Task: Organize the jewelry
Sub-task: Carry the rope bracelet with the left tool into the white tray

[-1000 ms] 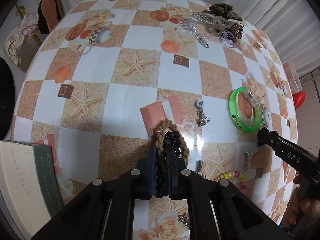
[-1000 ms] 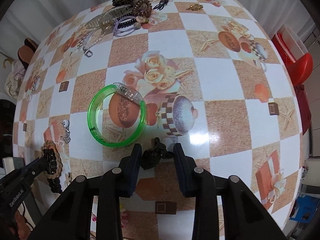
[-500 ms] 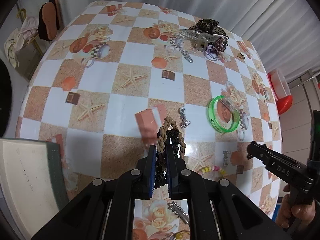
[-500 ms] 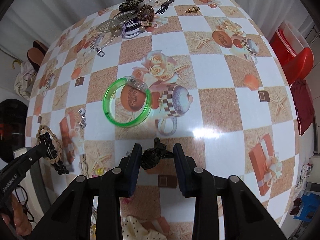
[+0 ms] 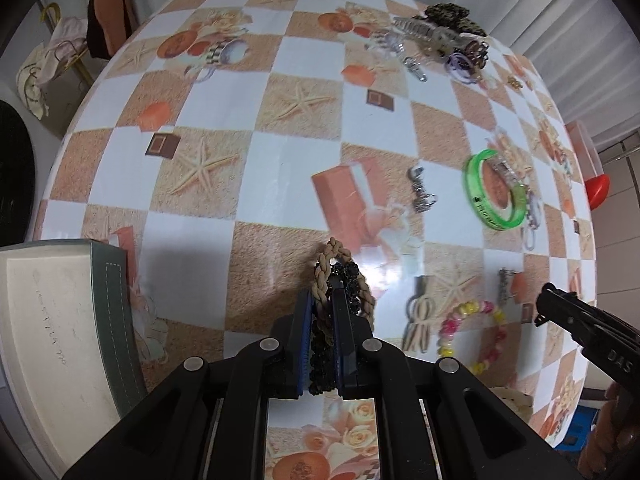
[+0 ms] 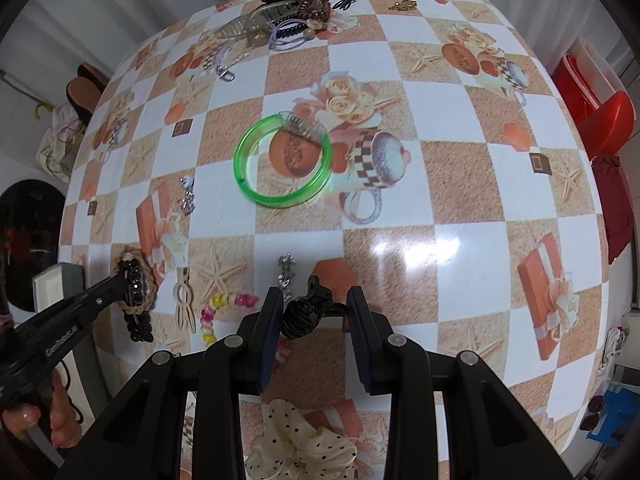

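**Jewelry lifted clear in both grippers, box close by**

Jewelry was the load in both tools. Compared with a second earlier, both wrist views took in more of the table [image 5: 280, 168]: the green bangle [image 6: 282, 162] sat further up the right view, and a cream polka-dot scrunchie [image 6: 300, 440] had come into sight below the right gripper. I judge both hands had drawn back from the scattered pieces, carrying their picks with them, so the pick-up stage looked done and the drop-off was next.

The left gripper [image 5: 324, 336] had its jaws nearly pressed together, pinching a braided tan cord bracelet [image 5: 332, 264] together with a black beaded bracelet [image 5: 320, 356]; the loops stuck out past the fingertips and hung above the tablecloth. The grey-edged box [image 5: 60, 320] lay just beside this gripper, at its left.

The right gripper [image 6: 310, 314] stood partly spread, a small black claw clip [image 6: 306, 312] between the pads; it touched the left pad, but contact on the right side could not be made out.

A pink-and-yellow bead bracelet [image 5: 472, 332], a silver charm [image 5: 420, 196] and the hair-accessory pile [image 6: 288, 12] at the far edge lay on the table unsorted.
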